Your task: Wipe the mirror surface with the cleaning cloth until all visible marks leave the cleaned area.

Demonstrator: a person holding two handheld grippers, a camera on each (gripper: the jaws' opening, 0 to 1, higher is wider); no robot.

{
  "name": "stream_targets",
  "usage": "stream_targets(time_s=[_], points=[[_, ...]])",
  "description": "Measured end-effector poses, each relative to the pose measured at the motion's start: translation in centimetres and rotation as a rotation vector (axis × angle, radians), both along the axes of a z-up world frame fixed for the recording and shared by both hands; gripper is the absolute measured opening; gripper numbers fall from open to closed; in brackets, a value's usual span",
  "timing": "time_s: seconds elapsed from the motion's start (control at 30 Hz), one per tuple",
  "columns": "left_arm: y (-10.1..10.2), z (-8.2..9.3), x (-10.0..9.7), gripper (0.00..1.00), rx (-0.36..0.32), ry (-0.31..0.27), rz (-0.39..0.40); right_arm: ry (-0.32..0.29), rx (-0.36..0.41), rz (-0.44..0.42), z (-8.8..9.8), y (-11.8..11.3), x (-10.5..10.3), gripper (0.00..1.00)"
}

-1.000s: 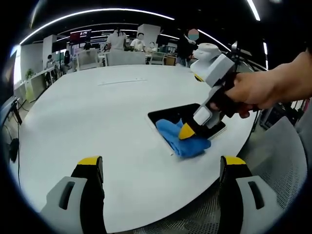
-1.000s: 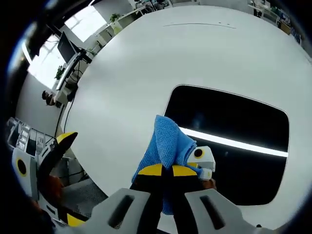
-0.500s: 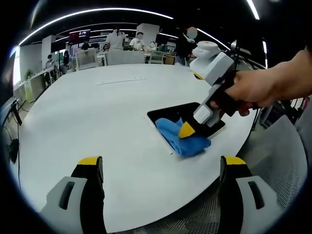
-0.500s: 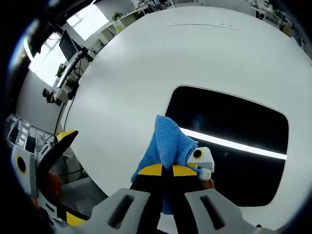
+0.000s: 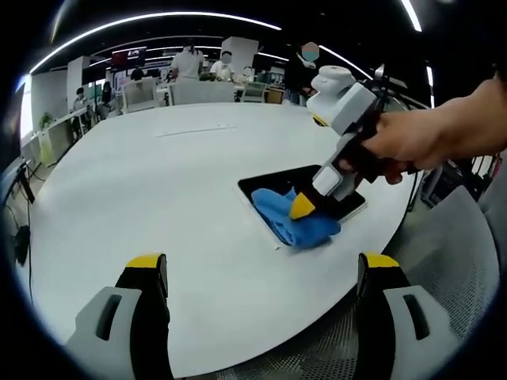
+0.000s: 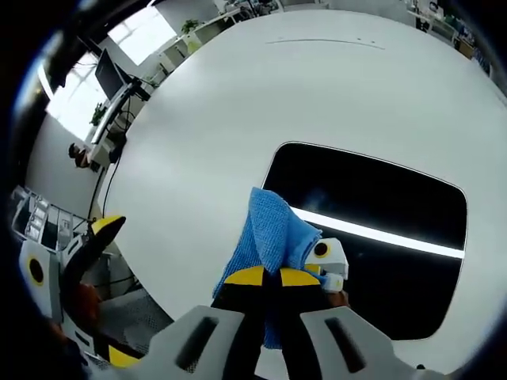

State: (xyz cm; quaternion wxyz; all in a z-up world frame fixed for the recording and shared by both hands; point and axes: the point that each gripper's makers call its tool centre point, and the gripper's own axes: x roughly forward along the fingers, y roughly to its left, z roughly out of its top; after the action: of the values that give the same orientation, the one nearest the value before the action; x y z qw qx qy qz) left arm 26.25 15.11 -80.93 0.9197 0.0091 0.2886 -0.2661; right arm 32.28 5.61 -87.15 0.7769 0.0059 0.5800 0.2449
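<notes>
We see our left gripper (image 5: 263, 277) gaping wide over the white table (image 5: 142, 182), while a hand (image 5: 412, 146) presses the right gripper (image 5: 303, 207) onto the blue cloth (image 5: 297, 223) on the mirror (image 5: 273, 184).

Grey grippers (image 6: 265, 277) with black, yellow-tipped jaws.

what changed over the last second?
The right hand-held gripper slid the blue cleaning cloth slightly along the mirror, its body tilting a little. It stays shut on the cloth. The left hand-held gripper stays open above the white table.
</notes>
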Motion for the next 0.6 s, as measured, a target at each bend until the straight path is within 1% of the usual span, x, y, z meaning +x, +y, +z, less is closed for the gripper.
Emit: stream_targets(time_s=[0.23, 0.53, 0.6], points=[[0.0, 0.0, 0.0, 0.99, -0.005, 0.0, 0.002, -0.002, 0.001, 0.011, 0.1, 0.1, 0.1, 0.0], [-0.1, 0.1, 0.1, 0.99, -0.008, -0.004, 0.0, -0.008, -0.004, 0.007, 0.2, 0.0, 1.7, 0.0], [0.1, 0.1, 0.2, 0.99, -0.011, -0.007, 0.01, -0.012, -0.009, 0.011, 0.2, 0.0, 2.0, 0.0]])
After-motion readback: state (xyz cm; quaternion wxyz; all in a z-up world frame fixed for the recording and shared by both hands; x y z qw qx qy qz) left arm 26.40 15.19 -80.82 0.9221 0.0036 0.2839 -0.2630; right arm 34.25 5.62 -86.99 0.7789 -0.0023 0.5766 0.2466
